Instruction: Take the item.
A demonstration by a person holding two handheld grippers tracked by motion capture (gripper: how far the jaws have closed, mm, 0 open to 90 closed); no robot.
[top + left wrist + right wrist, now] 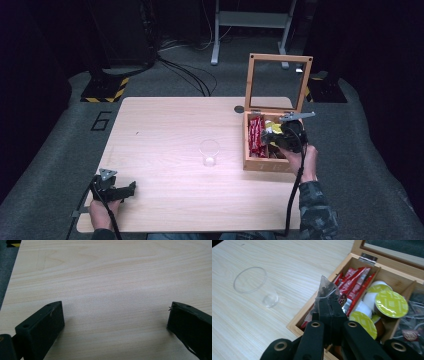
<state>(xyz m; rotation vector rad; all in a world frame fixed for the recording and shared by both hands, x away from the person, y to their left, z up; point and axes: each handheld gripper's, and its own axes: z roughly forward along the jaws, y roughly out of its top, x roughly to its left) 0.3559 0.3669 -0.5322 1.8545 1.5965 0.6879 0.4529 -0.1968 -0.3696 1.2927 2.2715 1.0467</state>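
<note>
My right gripper (329,301) is shut on a pyramid tea bag (325,288), held just above the open wooden box (260,165). From above, that gripper (272,132) hovers over the box's middle. Red sachets (353,281) fill the box's left compartment and green-lidded capsules (390,303) the middle one. A clear plastic cup (209,152) stands upright on the table, left of the box. My left gripper (131,189) rests open at the table's near left corner, nothing between its jaws. In its own view the left gripper (115,317) faces bare wood.
The box's glass-paned lid (277,82) stands upright at the back. Dark wrapped tea bags (412,322) lie in the right compartment. A round grommet (239,109) sits in the wooden table (160,130) near its far edge. Cables and stand feet lie on the floor beyond.
</note>
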